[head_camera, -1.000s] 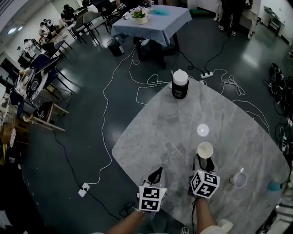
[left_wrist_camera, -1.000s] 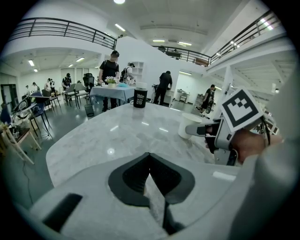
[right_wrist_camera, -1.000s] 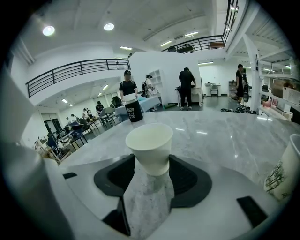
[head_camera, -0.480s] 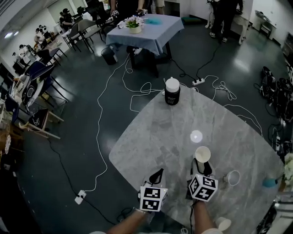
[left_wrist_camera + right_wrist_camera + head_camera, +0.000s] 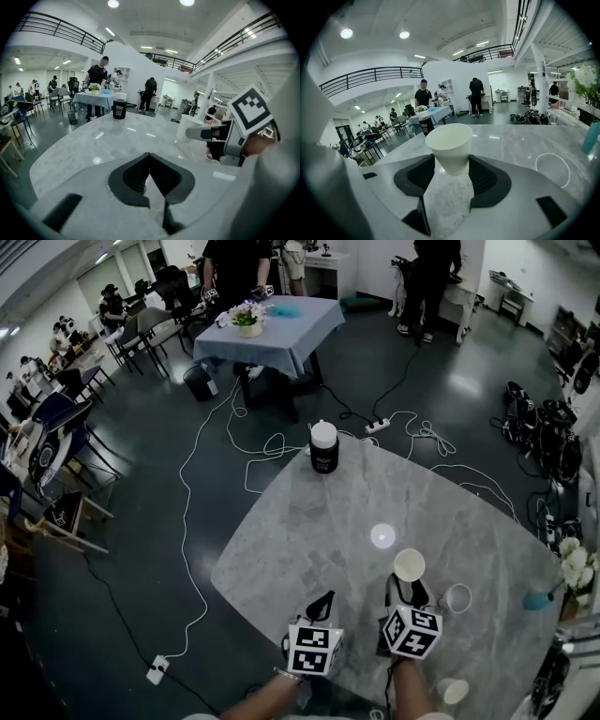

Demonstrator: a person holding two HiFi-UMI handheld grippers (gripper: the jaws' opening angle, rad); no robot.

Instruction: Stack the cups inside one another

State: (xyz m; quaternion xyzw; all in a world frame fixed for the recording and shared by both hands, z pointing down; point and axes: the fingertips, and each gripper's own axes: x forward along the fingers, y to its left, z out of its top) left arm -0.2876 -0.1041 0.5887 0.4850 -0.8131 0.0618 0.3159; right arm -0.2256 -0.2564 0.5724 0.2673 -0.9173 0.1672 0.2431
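One white paper cup [image 5: 409,565] stands upright in the right tool [image 5: 409,587], lower centre-right of the head view. The tool's jaws are spread wide and press on the cup's lower wall from both sides, the rim well above them in the right gripper view [image 5: 451,147]. A second pale cup [image 5: 457,597] sits just to its right on the grey marble-patterned desk [image 5: 309,531]. A third pale cup [image 5: 451,691] shows near the bottom right edge, making three cups in all. The left tool [image 5: 323,598], at bottom centre, has its jaws closed together with nothing between them [image 5: 150,157]. One black jar with a white lid [image 5: 323,446] stands at the desk's far edge, upper centre. One teal vase [image 5: 537,600] stands at the right edge.
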